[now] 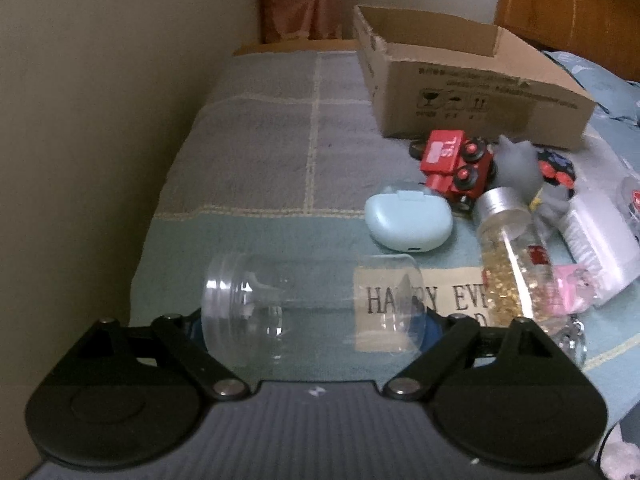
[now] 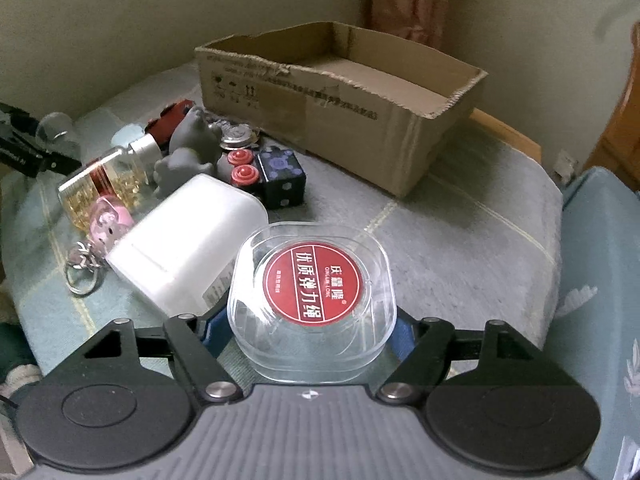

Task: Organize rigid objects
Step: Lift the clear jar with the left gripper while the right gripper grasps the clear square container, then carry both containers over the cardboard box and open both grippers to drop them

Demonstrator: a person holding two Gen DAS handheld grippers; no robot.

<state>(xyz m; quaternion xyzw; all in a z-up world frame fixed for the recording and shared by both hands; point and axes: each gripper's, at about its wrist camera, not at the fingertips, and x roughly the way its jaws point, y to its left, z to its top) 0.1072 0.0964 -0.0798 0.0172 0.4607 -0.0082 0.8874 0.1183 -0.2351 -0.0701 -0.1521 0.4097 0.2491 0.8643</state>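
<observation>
A clear plastic jar (image 1: pixel 312 312) lies sideways between the fingers of my left gripper (image 1: pixel 312 320), which is shut on its two ends, mouth to the left. My right gripper (image 2: pixel 310 336) is shut on a clear square box (image 2: pixel 312 300) with a round red label; the blue pads (image 2: pixel 214 332) press its sides. An open cardboard box (image 2: pixel 360 120) (image 1: pixel 480 92) stands behind the pile. Loose pieces lie before it: a red toy train (image 1: pixel 452 164), a pale blue case (image 1: pixel 408 220), a silver-capped bottle of gold bits (image 1: pixel 512 260), and a white tub (image 2: pixel 188 244).
All of it lies on a checked blue-grey blanket (image 1: pixel 260 140). A grey figure (image 2: pixel 188 140), a black cube (image 2: pixel 282 178) and a pink keychain (image 2: pixel 110 220) are in the pile. A wall (image 1: pixel 100 100) runs along the left edge, and a wooden headboard (image 1: pixel 568 4) stands behind.
</observation>
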